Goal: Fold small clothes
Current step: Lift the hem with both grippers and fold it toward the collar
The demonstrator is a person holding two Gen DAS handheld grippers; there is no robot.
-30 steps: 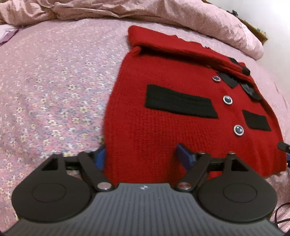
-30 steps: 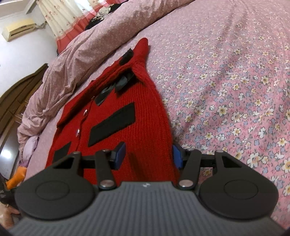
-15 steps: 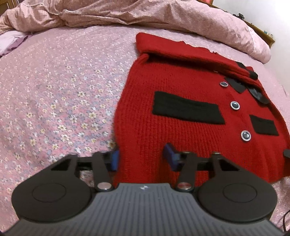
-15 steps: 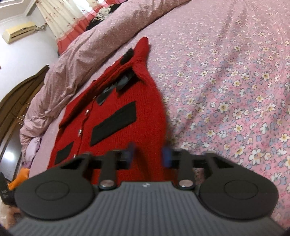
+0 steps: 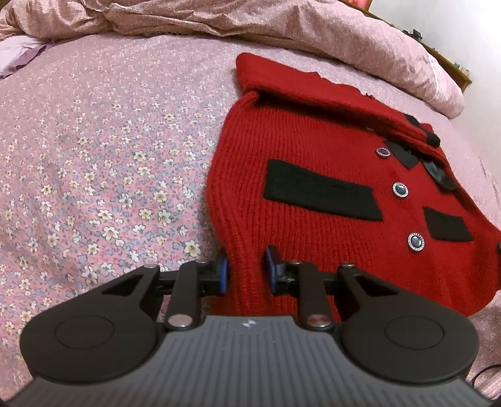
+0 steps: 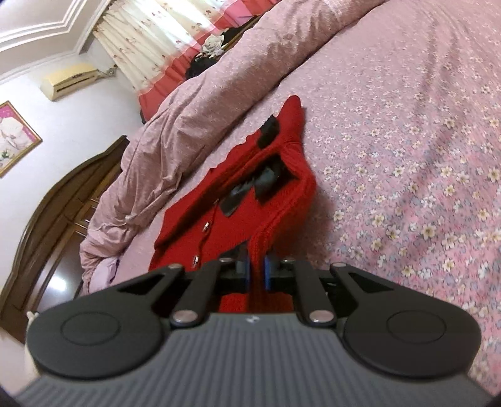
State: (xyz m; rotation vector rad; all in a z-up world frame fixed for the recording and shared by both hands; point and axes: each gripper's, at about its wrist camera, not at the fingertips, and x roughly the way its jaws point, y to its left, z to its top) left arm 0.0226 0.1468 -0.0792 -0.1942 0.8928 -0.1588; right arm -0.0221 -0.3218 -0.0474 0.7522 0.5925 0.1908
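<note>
Lying on a pink floral bedsheet (image 5: 103, 162), the small red knitted cardigan (image 5: 313, 175) is spreading face up with its front toward both cameras, black pocket strips (image 5: 316, 191) and round dark buttons (image 5: 400, 189) showing. A rumpled pink duvet (image 5: 281, 28) is bunching along the far side of the bed behind it.

In the left wrist view the left gripper (image 5: 245, 272) is sitting at the cardigan's near left corner. Its jaws have just been closing, and a raised ridge of red knit is now standing between the two blue pads (image 5: 223, 275), which are pressing it from either side, so the left gripper is pinching the cardigan.

In the right wrist view the right gripper (image 6: 256, 269) is holding the garment's near right edge. Its jaws have come together on a thin upright fold of the knit, the blue pads (image 6: 267, 271) squeezing it tight. That edge is lifting off the sheet, forming a tented ridge that is running away toward the collar with its black bow (image 6: 260, 184).

Far to the left in that view, a wooden headboard (image 6: 56, 200), a wall air conditioner (image 6: 70, 79), a framed picture (image 6: 15, 137) and floral curtains (image 6: 150, 47) are showing.
</note>
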